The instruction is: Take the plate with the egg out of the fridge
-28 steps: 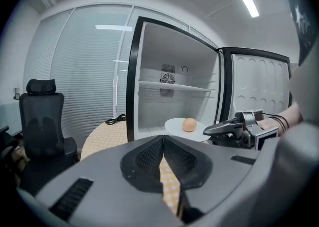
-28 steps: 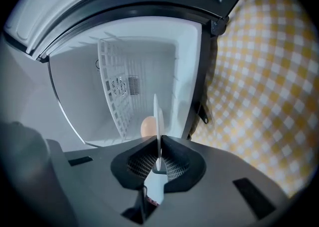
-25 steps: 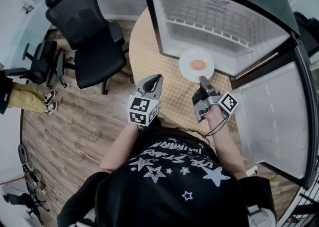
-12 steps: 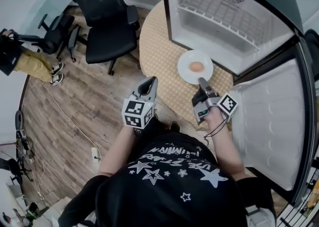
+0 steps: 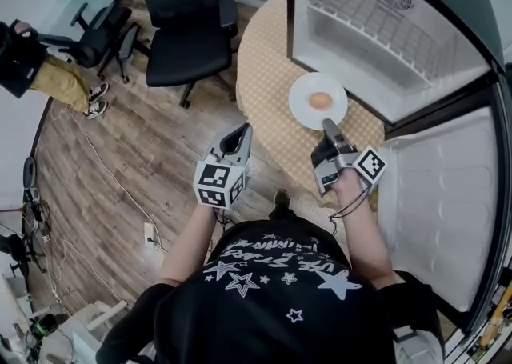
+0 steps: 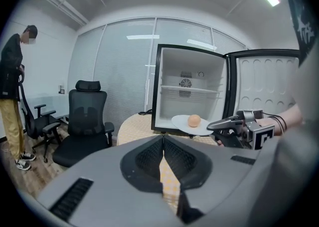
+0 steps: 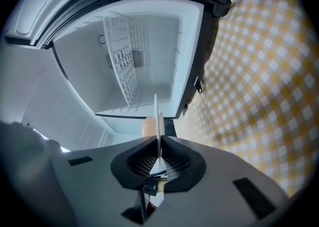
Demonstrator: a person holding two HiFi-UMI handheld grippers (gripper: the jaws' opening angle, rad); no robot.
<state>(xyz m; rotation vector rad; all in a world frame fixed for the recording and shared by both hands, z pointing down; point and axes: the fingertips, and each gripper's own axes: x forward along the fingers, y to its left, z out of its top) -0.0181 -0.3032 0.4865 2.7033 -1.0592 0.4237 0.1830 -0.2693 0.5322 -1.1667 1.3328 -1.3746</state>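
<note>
One plate [image 5: 303,111] carrying one egg [image 5: 320,101] hung just outside the open fridge [image 5: 376,42], over the desk [image 5: 264,74]. The right claw [image 5: 327,125] gripped its rim. The left claw [image 5: 239,133] was clenched on nothing, farther from the fridge.

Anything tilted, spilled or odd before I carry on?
Nothing stands out. The right tool grips the plate by its near rim. The plate looks level, the egg sits near its middle, and nothing has spilled.

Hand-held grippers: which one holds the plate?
The right hand-held gripper, shut on the rim of the white plate with the egg; the left hand-held gripper is shut and empty.
</note>
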